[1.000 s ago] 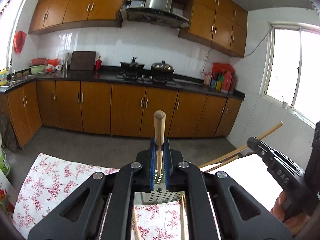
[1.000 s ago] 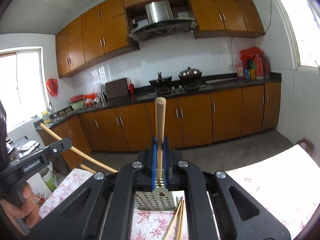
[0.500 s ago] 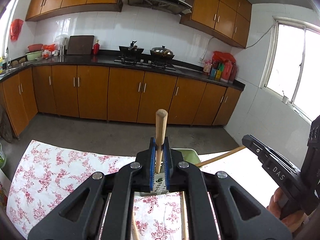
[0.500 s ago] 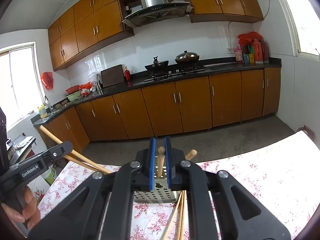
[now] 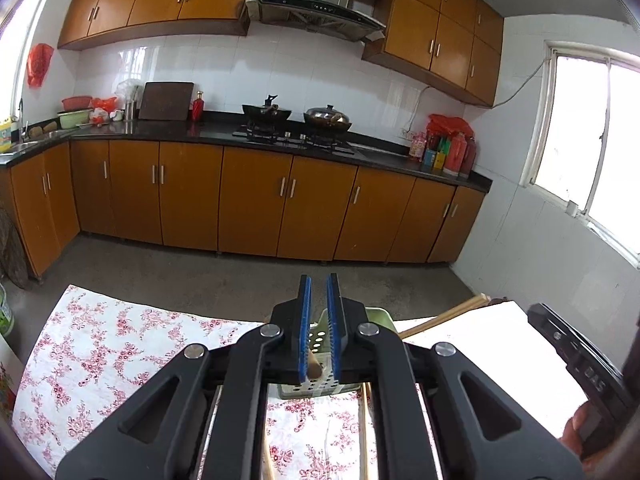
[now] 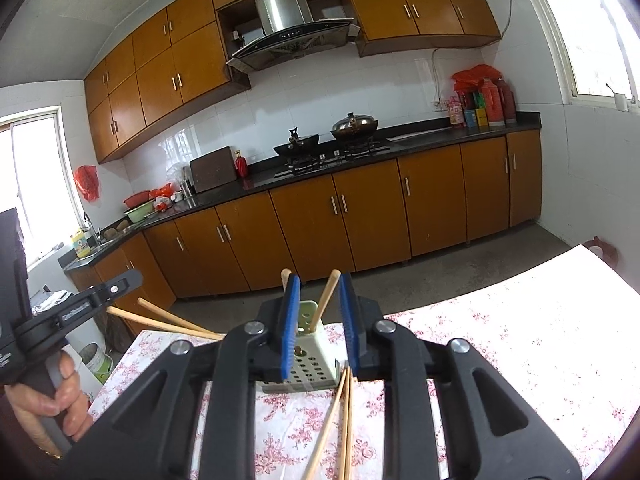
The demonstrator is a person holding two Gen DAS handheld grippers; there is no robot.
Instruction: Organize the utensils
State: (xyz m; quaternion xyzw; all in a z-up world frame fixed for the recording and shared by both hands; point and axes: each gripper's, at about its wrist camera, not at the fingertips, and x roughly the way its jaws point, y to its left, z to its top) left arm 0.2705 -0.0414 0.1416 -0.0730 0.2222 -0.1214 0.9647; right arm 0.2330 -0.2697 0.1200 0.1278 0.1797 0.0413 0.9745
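Covering the table, one floral cloth point(image 6: 500, 340) carries everything. Two grippers: the left gripper point(image 5: 318, 280) is pinched nearly closed on a chopstick end point(image 5: 314, 366); the right gripper point(image 6: 319, 280) is opening, a stick loose between its pads. One perforated holder point(image 6: 310, 376) sits mid-cloth. Six chopsticks: two standing point(image 6: 326, 298) in the holder, two slanting point(image 6: 176, 322) at its left, two lying point(image 6: 326, 428) before it.

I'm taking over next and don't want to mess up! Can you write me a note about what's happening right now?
Left hand-held gripper: shut on the held chopsticks, which are angled toward the holder.
Right hand-held gripper: its jaws are opening around the standing chopsticks, and the pads are not pressing on them.
Done: two chopsticks stand in the holder.
Left: put in the held pair, then gather the loose chopsticks lying on the flowered cloth.
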